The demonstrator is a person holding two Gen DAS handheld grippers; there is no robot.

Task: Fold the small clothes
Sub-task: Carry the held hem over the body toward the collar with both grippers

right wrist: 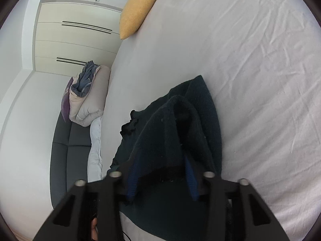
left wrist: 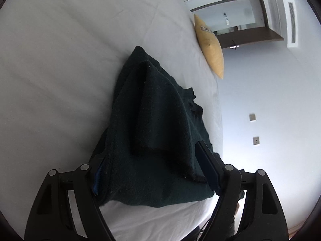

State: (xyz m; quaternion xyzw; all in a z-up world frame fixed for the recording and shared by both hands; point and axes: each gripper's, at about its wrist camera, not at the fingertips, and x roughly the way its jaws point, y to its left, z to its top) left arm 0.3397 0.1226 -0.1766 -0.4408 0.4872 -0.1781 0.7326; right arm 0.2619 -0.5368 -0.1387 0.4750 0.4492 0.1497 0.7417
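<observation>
Dark green knitted garment (left wrist: 152, 104), heaped on the bed (left wrist: 60, 60) close to its near edge and partly folded over itself. Long axis running straight away from both cameras, from the jaws toward the middle of the mattress; far end tapering to a blunt corner, pointing up and a little left in the left wrist view, up and a little right in the right wrist view (right wrist: 200, 104). Ragged, crinkled hem turned toward the side of the bed by the wall. Left gripper (left wrist: 150, 152) with jaws spread wide, released, cloth lying slack across the gap and draped over both blue pads. Right gripper (right wrist: 160, 164) with jaws narrower, a raised ridge of fabric bunched between them; cannot tell whether pressing or merely flanking it. White sheet (right wrist: 250, 50) lightly creased all over. Yellow cushion (left wrist: 210, 46) at the far edge of the bed, well apart from the garment. Beside the bed, seen from the right wrist, a dark grey sofa (right wrist: 66, 150) carrying a folded beige and blue duvet (right wrist: 88, 100), with pale wardrobe doors (right wrist: 70, 46) behind. Pale wall (left wrist: 270, 100) with two small switch plates (left wrist: 252, 117) and a dark-framed opening (left wrist: 236, 18) in the left wrist view.
</observation>
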